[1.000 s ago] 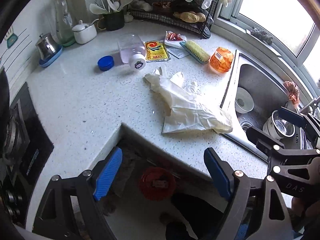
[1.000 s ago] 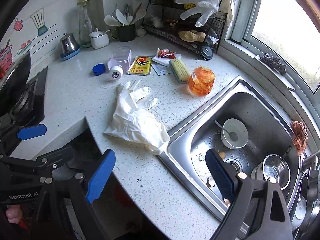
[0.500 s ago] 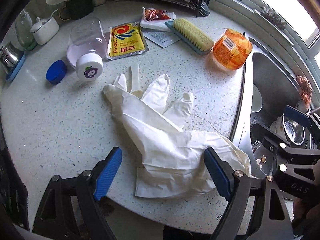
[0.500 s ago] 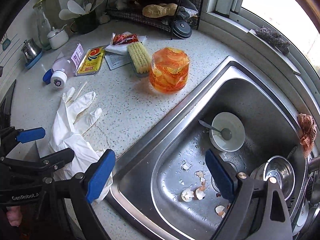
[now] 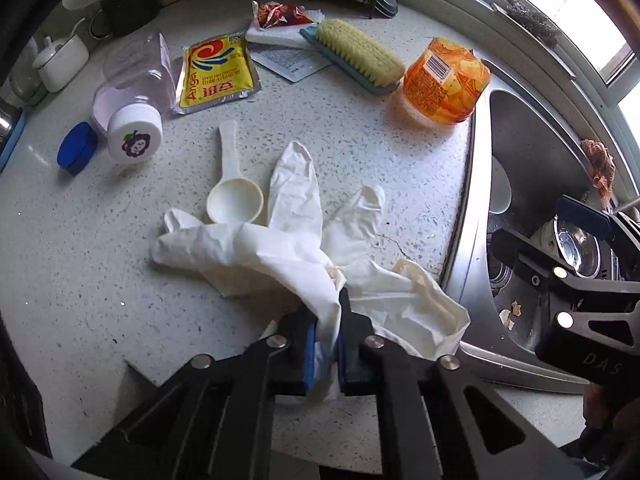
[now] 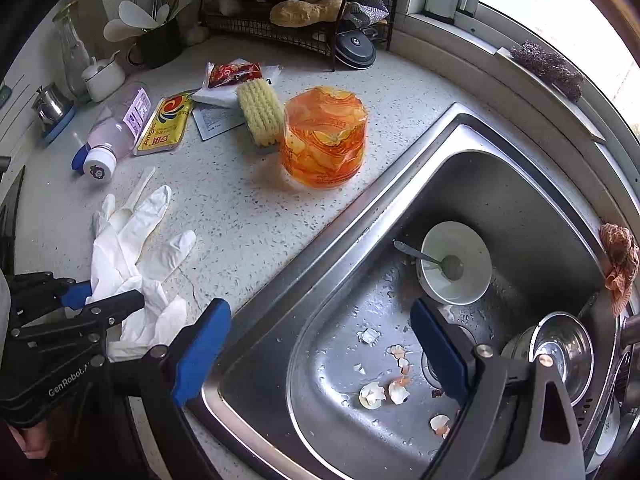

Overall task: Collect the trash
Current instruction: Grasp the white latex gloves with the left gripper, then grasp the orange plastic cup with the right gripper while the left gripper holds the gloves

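White disposable gloves (image 5: 288, 240) lie crumpled on the speckled counter beside the sink; they also show in the right wrist view (image 6: 132, 248). My left gripper (image 5: 326, 340) is shut on the gloves' cuff end, seen from the side in the right wrist view (image 6: 104, 300). My right gripper (image 6: 320, 344) is open and empty above the sink (image 6: 520, 184), where eggshell pieces (image 6: 384, 388) lie near the drain. Other litter on the counter: a yellow packet (image 5: 216, 74), a red wrapper (image 5: 280, 14), an orange plastic wrap (image 5: 444, 80), a white plastic scoop (image 5: 234, 192).
A clear bottle with white cap (image 5: 132, 100) and a blue lid (image 5: 76, 152) lie at left. A scrub brush (image 5: 360, 54), a wire rack (image 6: 304, 12), a bowl with spoon (image 6: 456, 268) and a steel pot (image 6: 560, 348) in the sink.
My left gripper has moved forward over the counter and shut on the gloves, bunching them and uncovering the scoop. My right gripper has swung over the sink, staying open.
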The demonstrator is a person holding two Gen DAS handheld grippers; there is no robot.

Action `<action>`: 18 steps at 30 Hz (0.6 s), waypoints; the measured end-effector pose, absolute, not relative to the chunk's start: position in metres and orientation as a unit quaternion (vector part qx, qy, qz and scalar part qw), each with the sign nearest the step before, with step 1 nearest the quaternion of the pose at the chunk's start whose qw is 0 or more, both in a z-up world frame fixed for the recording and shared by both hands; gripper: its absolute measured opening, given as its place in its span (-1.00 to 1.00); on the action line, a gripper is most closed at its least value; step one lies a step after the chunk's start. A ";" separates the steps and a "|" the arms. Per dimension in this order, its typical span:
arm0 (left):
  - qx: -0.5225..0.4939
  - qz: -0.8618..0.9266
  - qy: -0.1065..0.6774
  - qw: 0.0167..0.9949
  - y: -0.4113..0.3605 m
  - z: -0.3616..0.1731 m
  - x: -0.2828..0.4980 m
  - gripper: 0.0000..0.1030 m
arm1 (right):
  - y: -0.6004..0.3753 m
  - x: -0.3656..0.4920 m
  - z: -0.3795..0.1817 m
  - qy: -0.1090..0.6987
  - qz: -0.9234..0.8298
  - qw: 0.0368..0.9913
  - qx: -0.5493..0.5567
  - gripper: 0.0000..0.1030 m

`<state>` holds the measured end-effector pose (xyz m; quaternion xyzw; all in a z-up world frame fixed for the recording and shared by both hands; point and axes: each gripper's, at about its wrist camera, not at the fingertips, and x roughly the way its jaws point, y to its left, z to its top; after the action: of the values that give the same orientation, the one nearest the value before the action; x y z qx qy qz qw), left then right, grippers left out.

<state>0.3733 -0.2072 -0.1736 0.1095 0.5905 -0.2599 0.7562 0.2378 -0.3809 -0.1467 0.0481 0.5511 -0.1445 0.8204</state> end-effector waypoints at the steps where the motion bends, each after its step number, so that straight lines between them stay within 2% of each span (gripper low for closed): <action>1: 0.116 -0.261 0.586 0.758 -0.209 -0.172 0.370 -0.94 | -0.381 0.237 -0.146 0.550 -0.144 0.821 0.051 0.77; 11: 0.139 -0.270 0.505 0.808 -0.216 -0.099 0.356 -0.95 | -0.379 0.238 -0.116 0.522 -0.128 0.840 0.073 0.77; 18: 0.129 -0.249 0.498 0.821 -0.224 -0.082 0.382 -0.95 | -0.393 0.257 -0.097 0.507 -0.121 0.849 0.086 0.77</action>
<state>0.3817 -0.2244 -0.0823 0.1286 0.4976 -0.2493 0.8208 0.2569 -0.3925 -0.0972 0.0856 0.5065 -0.1215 0.8493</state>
